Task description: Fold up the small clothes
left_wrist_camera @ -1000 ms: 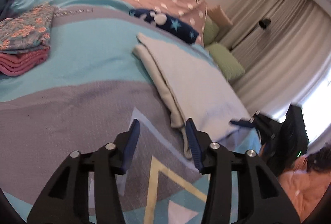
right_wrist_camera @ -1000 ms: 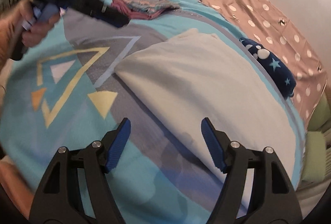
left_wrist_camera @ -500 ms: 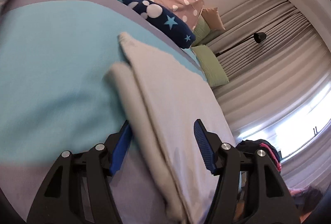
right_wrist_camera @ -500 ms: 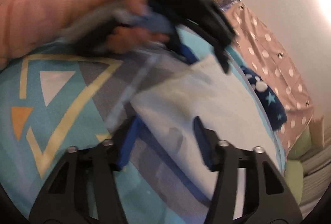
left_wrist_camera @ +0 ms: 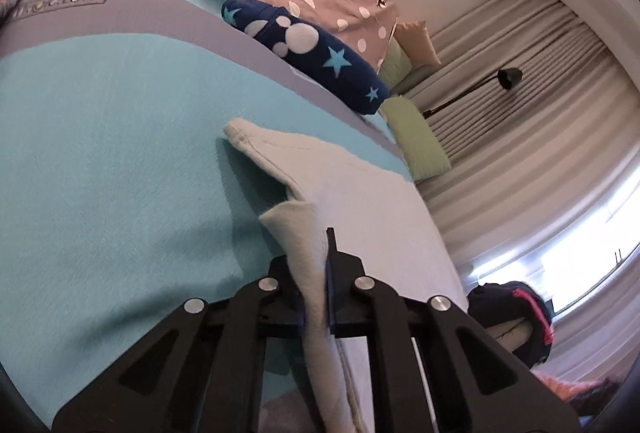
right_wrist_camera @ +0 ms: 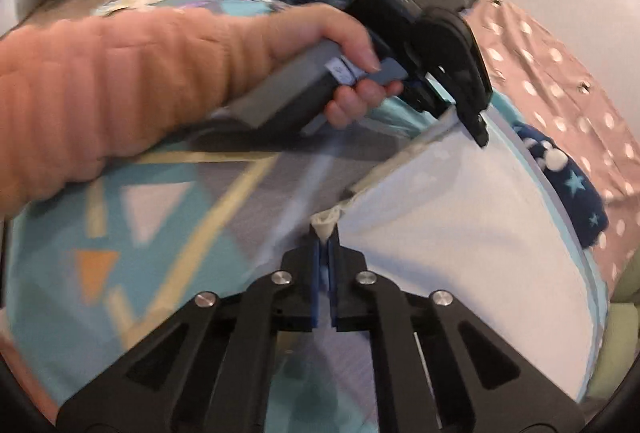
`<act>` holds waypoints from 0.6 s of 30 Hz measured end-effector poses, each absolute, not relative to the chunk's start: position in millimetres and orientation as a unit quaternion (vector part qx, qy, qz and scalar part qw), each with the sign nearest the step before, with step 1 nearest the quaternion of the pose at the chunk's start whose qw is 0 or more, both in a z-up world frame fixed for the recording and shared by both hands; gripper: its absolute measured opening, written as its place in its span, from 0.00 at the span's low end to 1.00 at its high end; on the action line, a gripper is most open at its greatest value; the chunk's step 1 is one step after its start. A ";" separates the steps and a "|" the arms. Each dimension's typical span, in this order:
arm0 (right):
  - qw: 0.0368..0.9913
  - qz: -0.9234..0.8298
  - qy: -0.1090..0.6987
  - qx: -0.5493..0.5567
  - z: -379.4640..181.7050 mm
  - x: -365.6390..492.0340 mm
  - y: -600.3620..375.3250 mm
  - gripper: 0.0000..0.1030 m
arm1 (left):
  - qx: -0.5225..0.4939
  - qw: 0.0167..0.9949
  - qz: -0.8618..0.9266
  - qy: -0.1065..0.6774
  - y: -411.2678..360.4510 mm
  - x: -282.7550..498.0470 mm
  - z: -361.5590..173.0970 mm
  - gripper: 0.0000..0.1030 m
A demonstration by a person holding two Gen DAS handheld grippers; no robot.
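The left gripper has its jaws closed on the near edge of a pale, cream-white folded cloth; the right gripper pinches another corner of it. The cloth lies on the turquoise bedspread, its long axis running away toward the navy star-print garment beyond.

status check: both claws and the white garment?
Left claw shut on white garment edge. Right claw shut on a near corner. Garment mostly flat on bedspread. Navy star bundle beyond, apart.
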State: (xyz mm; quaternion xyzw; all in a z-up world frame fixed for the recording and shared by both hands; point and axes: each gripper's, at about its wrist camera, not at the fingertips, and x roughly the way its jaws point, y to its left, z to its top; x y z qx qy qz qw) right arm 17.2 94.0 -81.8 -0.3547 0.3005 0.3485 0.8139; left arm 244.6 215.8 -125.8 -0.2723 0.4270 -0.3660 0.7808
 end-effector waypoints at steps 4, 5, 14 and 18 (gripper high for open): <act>0.820 0.345 0.312 -0.333 -89.7 28.1 91.8 0.04 | -0.271 0.774 -0.343 0.458 210.1 254.8 -139.9 0.07; 0.825 0.345 0.314 -0.320 -85.6 30.0 89.3 0.04 | -0.275 0.773 -0.343 0.457 210.9 255.7 -140.5 0.08; 0.837 0.330 0.296 -0.319 -88.4 9.2 62.5 0.33 | -0.285 0.767 -0.338 0.465 213.7 256.4 -142.4 0.11; 0.838 0.319 0.290 -0.333 -92.1 6.8 71.8 0.33 | -0.284 0.772 -0.337 0.458 213.0 255.4 -143.7 0.12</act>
